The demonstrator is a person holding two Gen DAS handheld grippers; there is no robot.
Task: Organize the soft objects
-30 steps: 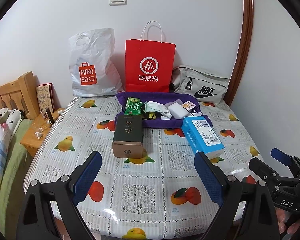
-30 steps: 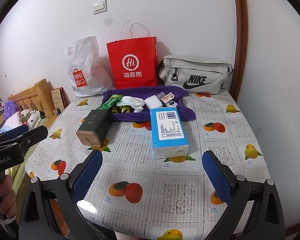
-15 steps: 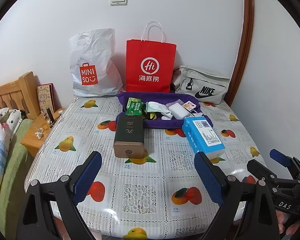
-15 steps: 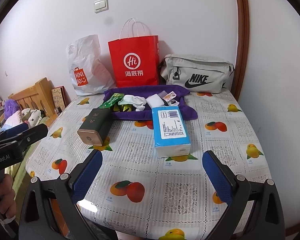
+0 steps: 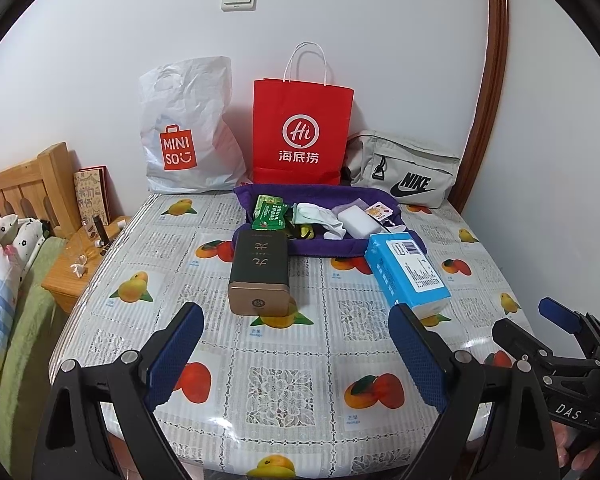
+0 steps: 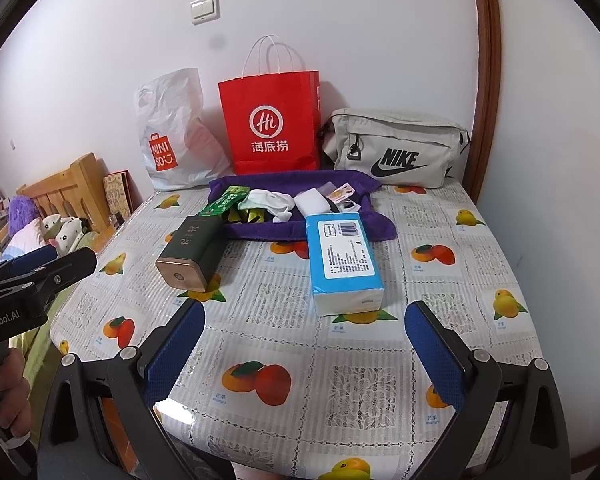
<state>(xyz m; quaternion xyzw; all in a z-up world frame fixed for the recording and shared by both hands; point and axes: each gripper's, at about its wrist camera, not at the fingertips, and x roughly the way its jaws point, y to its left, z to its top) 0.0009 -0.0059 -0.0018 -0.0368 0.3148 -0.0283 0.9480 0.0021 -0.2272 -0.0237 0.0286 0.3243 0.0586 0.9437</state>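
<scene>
A purple cloth [image 5: 320,245] [image 6: 340,184] lies at the back of the table, with a green packet [image 5: 270,216], white socks [image 5: 320,218] [image 6: 272,202], a white pad [image 5: 358,222] and small cards on it. A blue tissue pack [image 5: 408,272] [image 6: 342,258] and a dark tin box [image 5: 260,270] [image 6: 192,252] lie in front of it. My left gripper [image 5: 296,354] is open and empty above the near table edge. My right gripper [image 6: 304,354] is open and empty, near the tissue pack.
Against the wall stand a white Miniso bag [image 5: 188,136], a red paper bag [image 5: 302,132] and a grey Nike pouch [image 5: 404,172]. A fruit-print tablecloth [image 5: 280,376] covers the table. A wooden nightstand [image 5: 72,264] and a bed [image 5: 4,280] are at the left.
Both grippers have drifted slightly; the view shifts a little. Nothing on the table has moved.
</scene>
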